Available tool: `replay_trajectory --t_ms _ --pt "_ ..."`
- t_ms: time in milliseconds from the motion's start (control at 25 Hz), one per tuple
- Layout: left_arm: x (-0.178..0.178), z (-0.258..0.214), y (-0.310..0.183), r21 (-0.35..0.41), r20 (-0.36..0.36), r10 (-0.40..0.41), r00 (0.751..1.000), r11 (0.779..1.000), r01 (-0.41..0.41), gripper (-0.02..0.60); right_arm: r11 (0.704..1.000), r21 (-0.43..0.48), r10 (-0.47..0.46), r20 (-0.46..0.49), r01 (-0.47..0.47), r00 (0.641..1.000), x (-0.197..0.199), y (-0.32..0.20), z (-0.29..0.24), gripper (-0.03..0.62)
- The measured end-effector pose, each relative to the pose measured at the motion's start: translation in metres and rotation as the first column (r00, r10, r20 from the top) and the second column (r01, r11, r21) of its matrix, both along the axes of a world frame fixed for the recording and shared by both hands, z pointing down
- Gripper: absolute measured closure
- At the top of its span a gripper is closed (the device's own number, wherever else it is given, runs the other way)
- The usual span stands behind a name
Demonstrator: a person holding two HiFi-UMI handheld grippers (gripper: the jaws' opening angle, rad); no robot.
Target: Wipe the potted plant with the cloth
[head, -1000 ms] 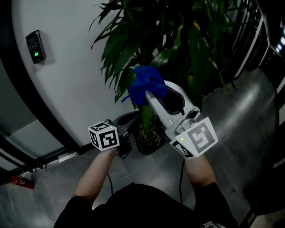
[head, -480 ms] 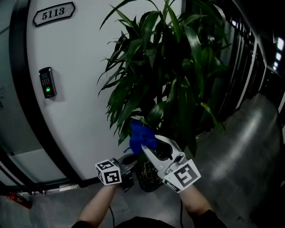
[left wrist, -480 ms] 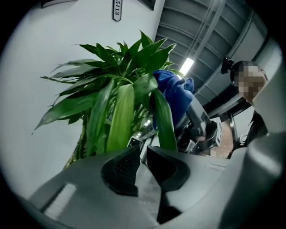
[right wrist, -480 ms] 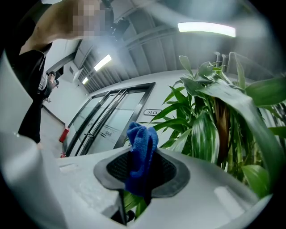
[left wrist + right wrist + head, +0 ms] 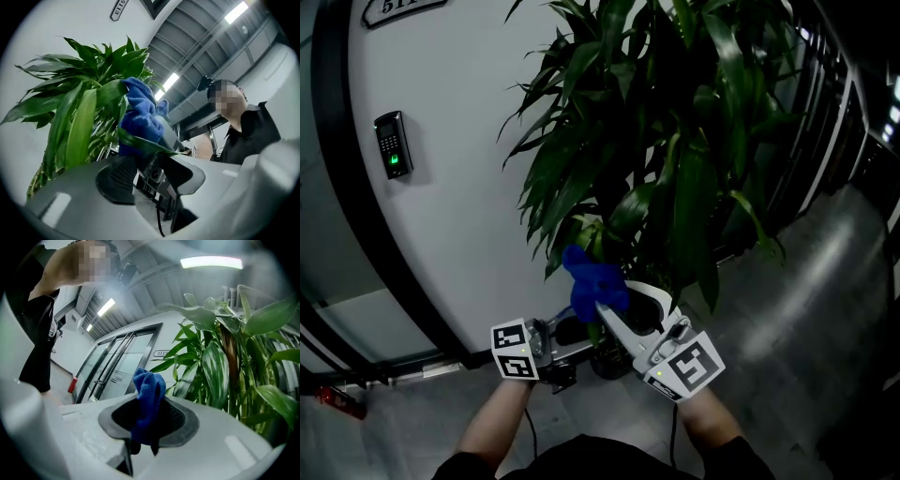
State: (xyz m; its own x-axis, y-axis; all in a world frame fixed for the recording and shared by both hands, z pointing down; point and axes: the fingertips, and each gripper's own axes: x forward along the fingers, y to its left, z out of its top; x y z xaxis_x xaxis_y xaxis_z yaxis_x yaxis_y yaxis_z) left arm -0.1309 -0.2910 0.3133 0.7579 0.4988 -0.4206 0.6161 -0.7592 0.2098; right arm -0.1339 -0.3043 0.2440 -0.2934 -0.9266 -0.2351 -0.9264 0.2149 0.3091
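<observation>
My left gripper (image 5: 157, 161) sits low at the left of the head view, tilted up a little; its jaws have just been opening and stand apart; a leaf (image 5: 140, 143) crosses the gap near the tips, and neither pad presses on it. My right gripper (image 5: 149, 413) reaches further forward and higher, also angled upward; its jaws are clamped on the cloth (image 5: 147, 385), which bunches out above the tips. The left gripper's tips lie just beside the right gripper's body; each marker cube faces up towards my head. Both forearms come in bare from dark sleeves at the bottom edge, left (image 5: 492, 422) and right (image 5: 708, 427), wrists roughly straight.
</observation>
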Motion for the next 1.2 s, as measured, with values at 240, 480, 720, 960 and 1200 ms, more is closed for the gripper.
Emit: replay_trajectory --t_ms 240,480,720,960,1200 --pt "-0.004 -0.002 0.019 0.177 0.009 -0.016 1.000 0.984 0.014 0.388 1.000 -0.027 -0.004 -0.029 0.003 1.000 -0.009 0.012 0.008 0.482" --pt "-0.005 0.004 0.032 0.276 0.019 -0.026 0.999 0.961 0.019 0.385 0.996 -0.079 -0.038 -0.066 0.033 0.997 -0.019 0.024 0.016 0.482" --pt "-0.005 0.022 0.039 0.330 0.060 -0.016 0.998 0.944 -0.004 0.373 0.984 -0.158 -0.098 -0.110 0.080 0.989 -0.032 0.031 0.032 0.482" --pt "-0.008 0.026 0.047 0.340 0.058 -0.011 0.998 0.940 -0.010 0.373 0.982 -0.172 -0.091 -0.099 0.073 0.991 -0.036 0.038 0.038 0.482" --pt "-0.009 0.032 0.047 0.314 0.070 -0.015 0.997 0.949 -0.008 0.373 0.980 -0.179 -0.101 -0.071 0.087 0.992 -0.040 0.043 0.043 0.482"
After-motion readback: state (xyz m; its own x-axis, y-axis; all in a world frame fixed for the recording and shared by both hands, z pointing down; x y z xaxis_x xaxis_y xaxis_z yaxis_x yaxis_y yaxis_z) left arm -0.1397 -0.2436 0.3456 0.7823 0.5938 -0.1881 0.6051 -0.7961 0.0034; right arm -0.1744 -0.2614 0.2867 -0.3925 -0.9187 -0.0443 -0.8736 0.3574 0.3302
